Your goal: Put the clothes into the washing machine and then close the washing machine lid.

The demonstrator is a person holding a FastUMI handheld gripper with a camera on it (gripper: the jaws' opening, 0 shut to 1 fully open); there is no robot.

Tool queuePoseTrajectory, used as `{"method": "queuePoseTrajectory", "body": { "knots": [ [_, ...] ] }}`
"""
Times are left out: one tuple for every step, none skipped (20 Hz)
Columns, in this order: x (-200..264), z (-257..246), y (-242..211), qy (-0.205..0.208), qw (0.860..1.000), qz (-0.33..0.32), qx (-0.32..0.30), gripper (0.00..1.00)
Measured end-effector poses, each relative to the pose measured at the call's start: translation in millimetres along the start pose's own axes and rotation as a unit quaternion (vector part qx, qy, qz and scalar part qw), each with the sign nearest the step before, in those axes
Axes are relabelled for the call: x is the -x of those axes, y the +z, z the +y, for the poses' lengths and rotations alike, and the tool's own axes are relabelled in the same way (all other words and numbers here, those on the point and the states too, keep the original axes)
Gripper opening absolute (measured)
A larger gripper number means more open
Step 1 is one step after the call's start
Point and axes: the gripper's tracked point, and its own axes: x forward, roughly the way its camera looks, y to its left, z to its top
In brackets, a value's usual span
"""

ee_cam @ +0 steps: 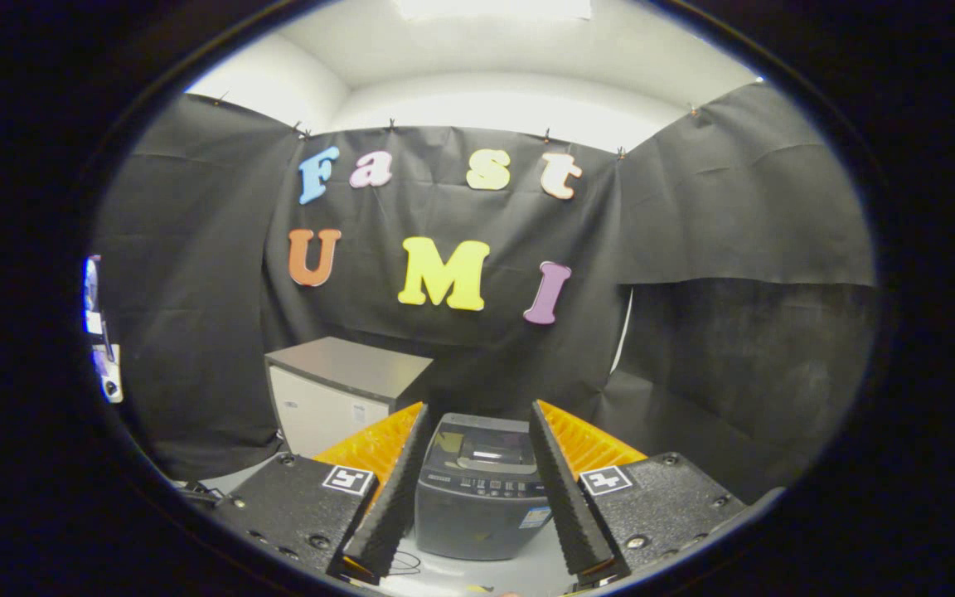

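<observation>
Booth wall [196, 274]: black cloth is being hung on three sides, so the working area is being closed in behind the machine and to both flanks; no open room is being left beyond it.

Cabinet [336, 398]: a low box with a pale front and a grey top is being kept against the back cloth, beyond the left finger and just beside the machine's rear left corner. Its near edge is judged to be limiting sideways room on that flank.

Washing machine [477, 489]: a small grey top-loader is being framed between the two fingers, just ahead of them, standing upright on a pale surface [477, 572]. Its control strip is being presented toward the gripper, so the front is being approached squarely.

Lid [482, 448]: it is lying flat over the tub, appearing closed; it is judged that it is needing to be raised before anything is being loaded.

Clothes: their position cannot be told from this view.

Gripper [477, 497]: the fingers are being held wide apart, with nothing gripped between them; the spread is leaving the machine's full width in sight.

Free room: open space is being left above the machine and on its right side.
</observation>
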Motion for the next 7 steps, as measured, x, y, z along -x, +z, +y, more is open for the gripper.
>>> {"method": "queuePoseTrajectory", "body": {
  "knots": [
    [16.8, -3.9, -4.1, 0.004, 1.000, 0.000, 0.004, 0.77],
    [33.1, -6.0, -10.5, 0.012, 1.000, 0.003, 0.008, 0.77],
    [49.9, -9.9, -15.1, 0.018, 1.000, 0.005, 0.009, 0.77],
    [64.3, -14.1, -19.5, 0.021, 1.000, 0.007, 0.006, 0.77],
    [79.0, -19.8, -21.1, 0.023, 1.000, 0.005, 0.001, 0.77],
    [91.8, -27.2, -23.4, 0.020, 1.000, 0.002, -0.006, 0.77],
    [105.4, -34.8, -27.8, 0.018, 1.000, 0.002, -0.013, 0.77]
  ]
}}
